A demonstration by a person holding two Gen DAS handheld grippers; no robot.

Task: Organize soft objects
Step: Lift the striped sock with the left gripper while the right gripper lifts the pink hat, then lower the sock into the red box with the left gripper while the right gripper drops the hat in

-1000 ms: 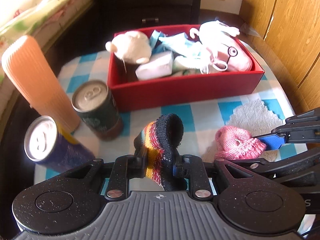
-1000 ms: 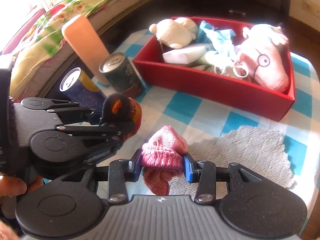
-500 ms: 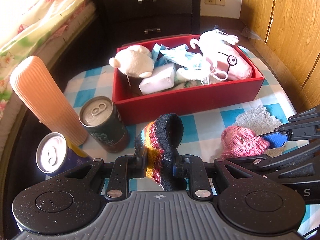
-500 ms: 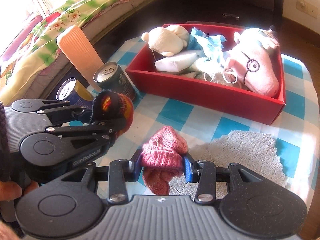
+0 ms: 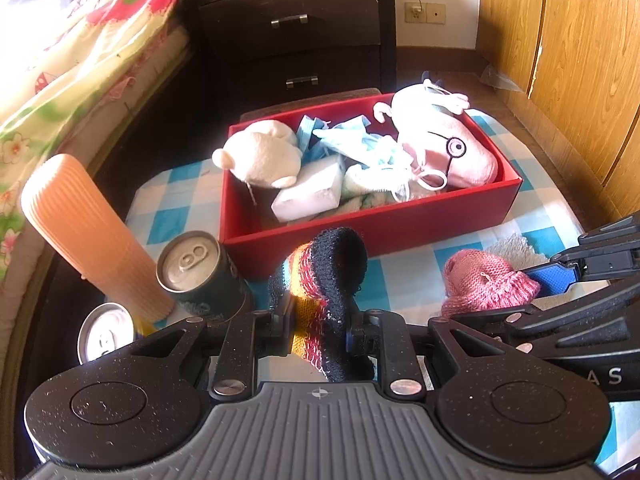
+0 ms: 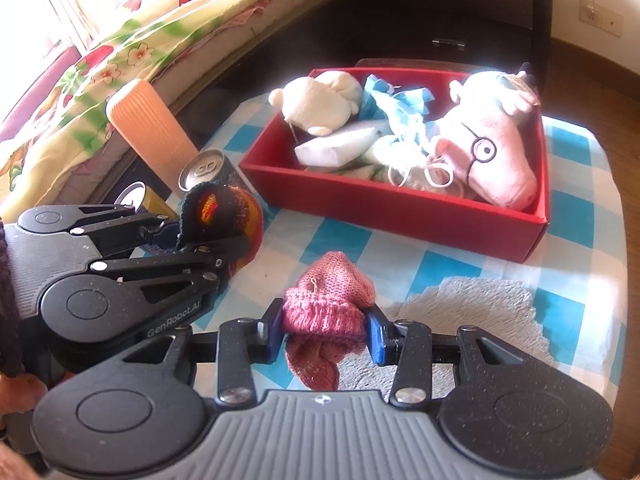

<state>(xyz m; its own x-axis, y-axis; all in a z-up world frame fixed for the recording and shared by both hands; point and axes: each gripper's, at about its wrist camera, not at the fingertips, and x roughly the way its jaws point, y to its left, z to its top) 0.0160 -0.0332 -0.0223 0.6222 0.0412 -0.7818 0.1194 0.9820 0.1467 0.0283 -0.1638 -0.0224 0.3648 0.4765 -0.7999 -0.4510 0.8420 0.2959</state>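
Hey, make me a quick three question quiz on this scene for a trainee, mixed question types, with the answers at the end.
1. True or false: the red box is empty.
2. Multiple choice: the right gripper is clamped on A) a can, B) the pink knitted piece, C) the white towel.
3. Fill in: the left gripper holds a striped knitted piece with a ____ cuff.

Key: 1 false, it holds plush toys such as the pink pig plush; 2 B; 3 black.

harsh sunlight from the left, perhaps overexposed; fisheye-warped edges.
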